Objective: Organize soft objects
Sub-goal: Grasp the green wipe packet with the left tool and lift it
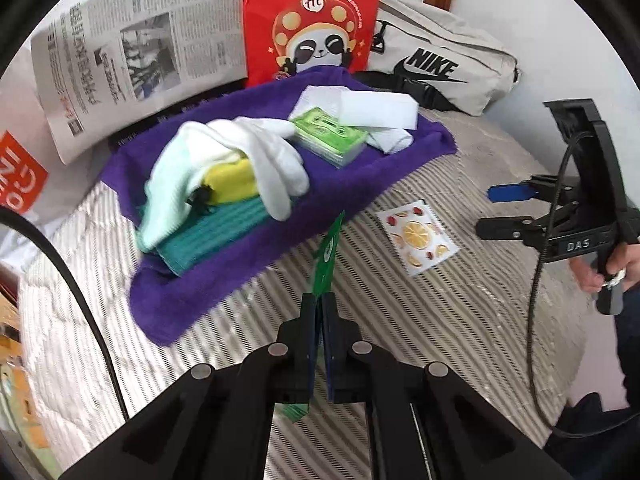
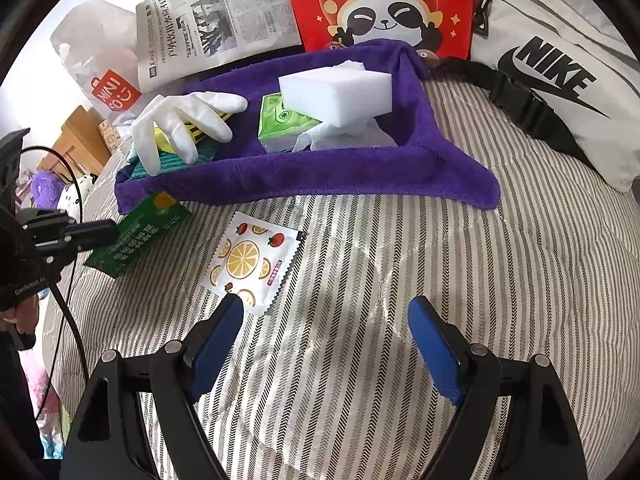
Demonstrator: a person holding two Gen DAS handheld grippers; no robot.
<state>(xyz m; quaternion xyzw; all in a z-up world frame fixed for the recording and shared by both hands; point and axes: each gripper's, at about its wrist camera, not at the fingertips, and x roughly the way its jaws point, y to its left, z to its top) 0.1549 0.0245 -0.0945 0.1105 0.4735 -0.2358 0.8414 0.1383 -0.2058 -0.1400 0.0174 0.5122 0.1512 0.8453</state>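
My left gripper (image 1: pixel 320 300) is shut on a flat green packet (image 1: pixel 328 252), held edge-on just in front of the purple towel (image 1: pixel 224 280); the packet also shows in the right wrist view (image 2: pixel 140 232). On the towel lie a white glove (image 1: pixel 276 160), yellow and teal cloths (image 1: pixel 224 216), a green tissue pack (image 1: pixel 330 136) and a white sponge (image 2: pixel 336 90). A fruit-print sachet (image 2: pixel 250 260) lies on the striped bedcover. My right gripper (image 2: pixel 326 316) is open and empty, just behind the sachet, with its left finger at the sachet's near edge.
A red panda-print bag (image 1: pixel 312 20), a newspaper (image 1: pixel 140 60) and a grey Nike bag (image 2: pixel 560 80) stand behind the towel. A Miniso bag (image 2: pixel 108 80) is at the left. The striped bedcover (image 2: pixel 400 280) spreads in front.
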